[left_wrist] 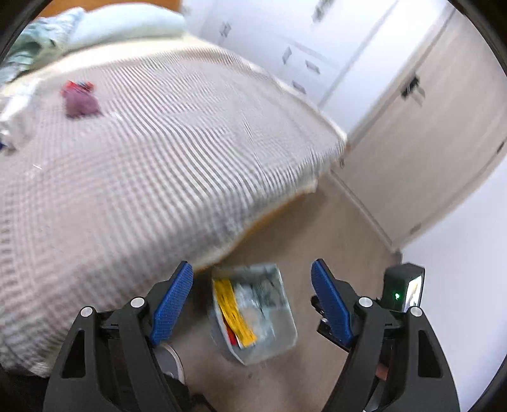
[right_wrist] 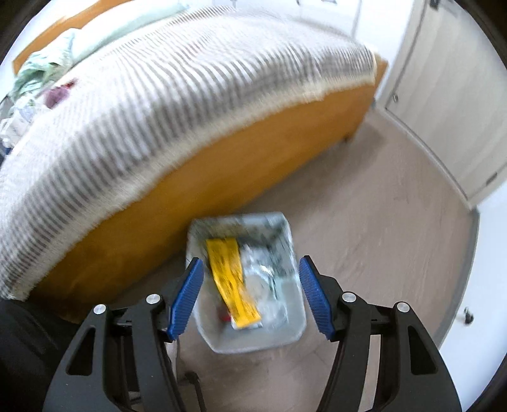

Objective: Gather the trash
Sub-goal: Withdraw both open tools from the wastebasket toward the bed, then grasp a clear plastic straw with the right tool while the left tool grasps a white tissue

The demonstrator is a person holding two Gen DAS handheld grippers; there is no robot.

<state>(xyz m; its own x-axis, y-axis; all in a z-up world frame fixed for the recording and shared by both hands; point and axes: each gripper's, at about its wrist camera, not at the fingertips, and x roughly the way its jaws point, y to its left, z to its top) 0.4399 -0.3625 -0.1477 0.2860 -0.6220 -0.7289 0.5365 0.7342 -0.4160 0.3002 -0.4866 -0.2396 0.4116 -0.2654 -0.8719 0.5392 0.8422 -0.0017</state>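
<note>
A pale grey trash bin (left_wrist: 282, 342) (right_wrist: 285, 332) stands on the floor beside the bed, far below both grippers. Inside lie a yellow wrapper (left_wrist: 234, 313) (right_wrist: 233, 285) and crumpled clear plastic (left_wrist: 263, 294) (right_wrist: 269, 279). My left gripper (left_wrist: 252, 279) is open, nothing between its blue pads. My right gripper (right_wrist: 250, 274) is open too, hanging above the bin with empty jaws. On the bed, far left, lie a purple and red scrap (left_wrist: 80, 99) (right_wrist: 58, 93) and some white crumpled wrappers (left_wrist: 12, 123) (right_wrist: 19, 117).
The bed with a striped cover (left_wrist: 142, 158) (right_wrist: 158, 95) and an orange wooden frame (right_wrist: 206, 177) fills the left. Pillows (left_wrist: 126, 22) lie at its head. White drawers (left_wrist: 301, 63) and a beige door (left_wrist: 427, 142) stand right. The other gripper's black body (left_wrist: 402, 288) shows at right.
</note>
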